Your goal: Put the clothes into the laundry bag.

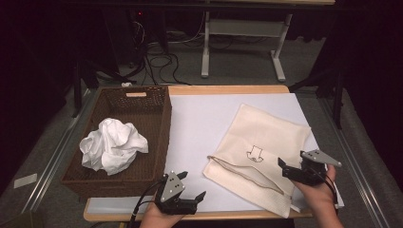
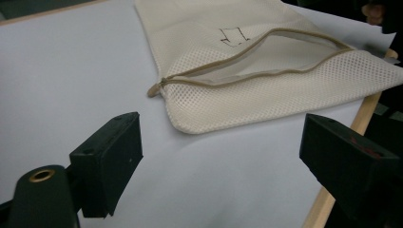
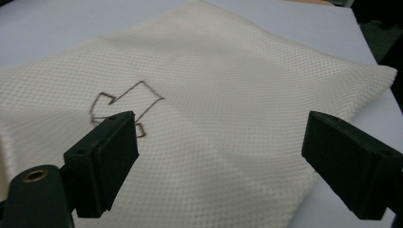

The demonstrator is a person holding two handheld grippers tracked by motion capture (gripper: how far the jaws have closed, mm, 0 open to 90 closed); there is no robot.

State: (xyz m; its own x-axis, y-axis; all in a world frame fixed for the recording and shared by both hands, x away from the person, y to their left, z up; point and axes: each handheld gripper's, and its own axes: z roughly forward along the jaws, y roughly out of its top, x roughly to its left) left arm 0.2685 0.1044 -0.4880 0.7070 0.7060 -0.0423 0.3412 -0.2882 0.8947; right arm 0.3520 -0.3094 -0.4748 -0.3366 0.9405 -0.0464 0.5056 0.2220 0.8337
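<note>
High view: cream mesh zip pouch (image 1: 259, 152) lies flat on the white table sheet (image 1: 199, 123), right of the brown wicker basket (image 1: 157, 142) holding crumpled white cloth (image 1: 113, 145). Left gripper (image 1: 192, 187) and right gripper (image 1: 285, 166) both gape, empty.

Left gripper view: zip is undone.

Right gripper view: embroidered outline shirt motif (image 3: 126, 104); no lettering legible.

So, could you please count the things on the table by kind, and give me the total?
Mesh laundry bag, cream, zipper open: 1
Wicker basket, brown: 1
Crumpled white cloth, inside the basket: 1
Hand-held grippers, black: 2, left gripper and right gripper, both with jaws open and holding nothing
Total: 5
</note>
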